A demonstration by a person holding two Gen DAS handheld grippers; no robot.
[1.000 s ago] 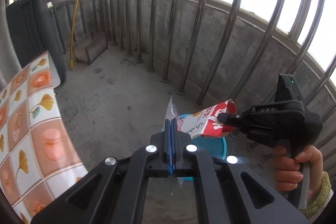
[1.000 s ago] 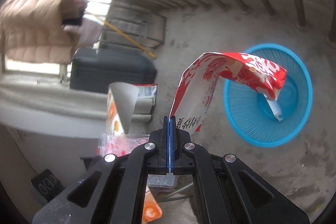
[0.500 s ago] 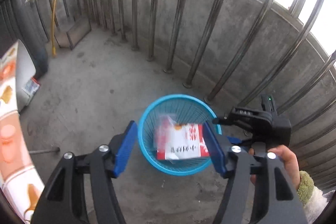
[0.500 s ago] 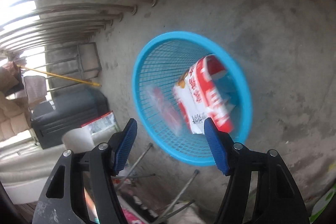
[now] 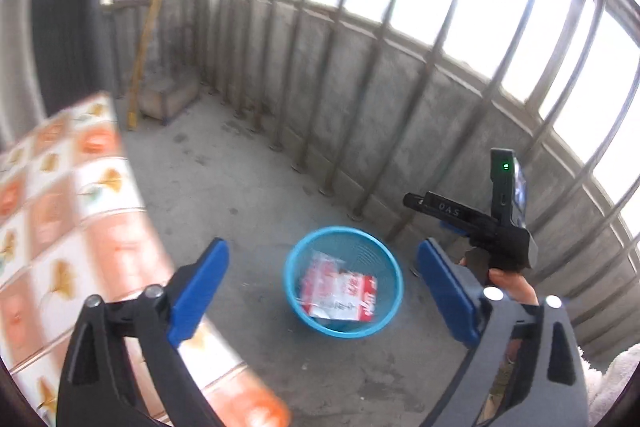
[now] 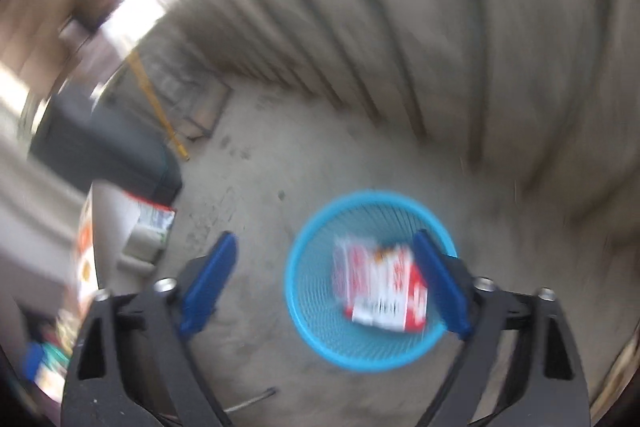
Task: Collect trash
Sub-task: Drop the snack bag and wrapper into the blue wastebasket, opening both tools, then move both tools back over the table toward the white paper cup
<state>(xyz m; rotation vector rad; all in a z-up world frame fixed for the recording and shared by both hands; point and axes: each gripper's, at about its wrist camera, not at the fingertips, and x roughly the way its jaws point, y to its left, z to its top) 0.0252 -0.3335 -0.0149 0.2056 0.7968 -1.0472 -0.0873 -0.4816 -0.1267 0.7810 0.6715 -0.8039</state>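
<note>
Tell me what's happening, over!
Both hand-held grippers, left and right, opening, nothing between jaws. Red-and-white wrapper in blue basket. Nothing blocking.

Your left claw (image 5: 322, 291) and right claw (image 6: 340, 283) were clamped on wrappers a second ago; both are opening now, empty, and the wrappers (image 5: 340, 293) lie in the blue basket (image 5: 296, 291).

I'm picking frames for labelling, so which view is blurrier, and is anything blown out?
Right wrist view: heavy motion smear everywhere, blue basket and red-and-white wrapper streaked. Left wrist view: sharper in the middle, tiled surface blurred, sky behind the railing bars overexposed, fisheye bending them.
</note>
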